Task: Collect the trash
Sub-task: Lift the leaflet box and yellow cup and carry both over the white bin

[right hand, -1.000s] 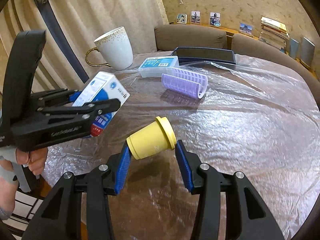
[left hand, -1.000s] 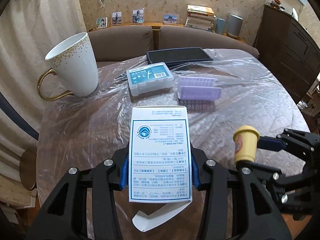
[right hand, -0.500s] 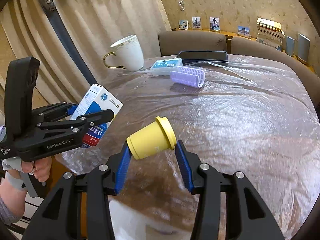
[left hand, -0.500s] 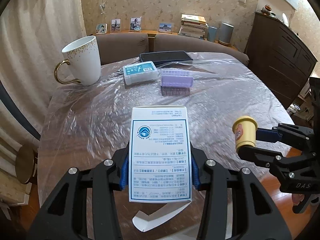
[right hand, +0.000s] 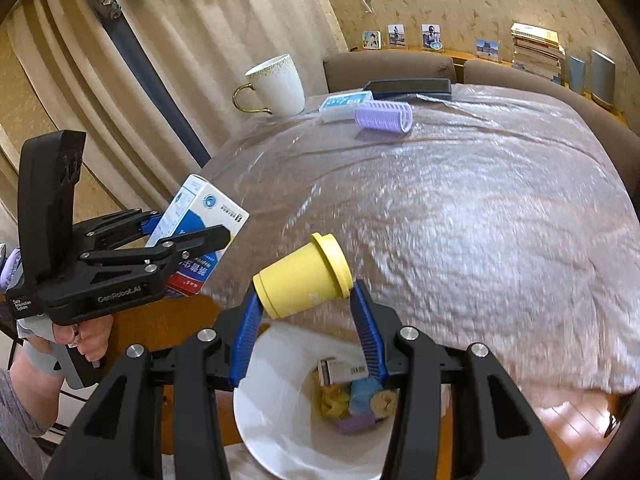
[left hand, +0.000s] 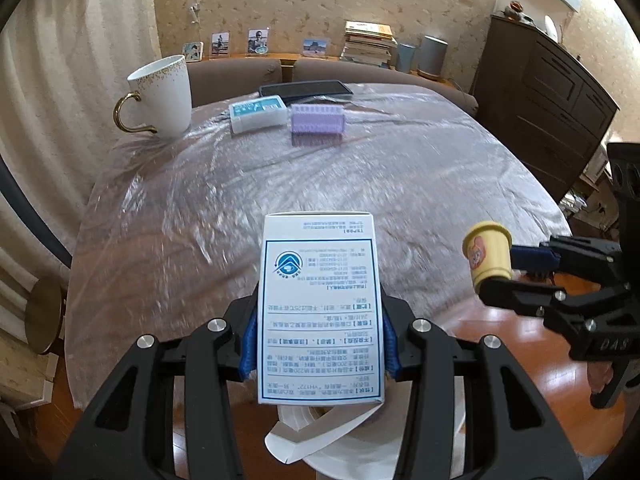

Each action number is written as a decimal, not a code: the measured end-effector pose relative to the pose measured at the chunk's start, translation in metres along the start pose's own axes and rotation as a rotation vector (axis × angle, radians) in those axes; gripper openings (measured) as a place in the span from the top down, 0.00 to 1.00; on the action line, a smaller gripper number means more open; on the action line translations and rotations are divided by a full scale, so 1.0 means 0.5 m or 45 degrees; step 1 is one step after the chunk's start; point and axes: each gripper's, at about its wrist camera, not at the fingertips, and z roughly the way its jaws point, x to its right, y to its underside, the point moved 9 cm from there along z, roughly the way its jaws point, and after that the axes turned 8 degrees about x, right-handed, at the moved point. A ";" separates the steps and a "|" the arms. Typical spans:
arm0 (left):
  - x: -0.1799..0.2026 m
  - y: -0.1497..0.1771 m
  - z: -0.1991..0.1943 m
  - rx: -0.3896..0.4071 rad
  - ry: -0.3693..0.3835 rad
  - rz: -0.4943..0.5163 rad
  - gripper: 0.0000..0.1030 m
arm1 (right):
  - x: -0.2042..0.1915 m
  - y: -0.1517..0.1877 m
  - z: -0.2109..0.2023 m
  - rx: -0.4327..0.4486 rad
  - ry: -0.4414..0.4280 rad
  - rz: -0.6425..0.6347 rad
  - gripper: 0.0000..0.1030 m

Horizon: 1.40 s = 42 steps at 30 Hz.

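Observation:
My left gripper [left hand: 318,340] is shut on a white and blue medicine box [left hand: 320,304], its bottom flap hanging open; the box also shows in the right wrist view [right hand: 200,232]. My right gripper [right hand: 306,320] is shut on a small yellow cup [right hand: 304,280], held tilted; the cup also shows in the left wrist view [left hand: 488,254]. Both are held off the table's near edge. A white bin [right hand: 272,400] stands on the floor directly below the yellow cup, with several pieces of trash [right hand: 352,396] inside. In the left wrist view the bin's rim [left hand: 344,456] lies under the box.
On the plastic-covered round table [left hand: 320,176] stand a white mug with a gold handle [left hand: 160,96], a blue-labelled plastic case [left hand: 258,114], a purple hair roller [left hand: 318,120] and a dark tray [left hand: 304,89]. Brown sofa behind, dark cabinet [left hand: 552,108] at right, curtains at left.
Both grippers have pulled back from over the table to beyond its near edge with their loads. The white bin has come into view beneath them.

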 end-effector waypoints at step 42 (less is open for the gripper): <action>0.083 0.242 0.034 -0.304 0.032 0.111 0.54 | 0.013 0.217 0.025 -0.302 0.061 -0.022 0.56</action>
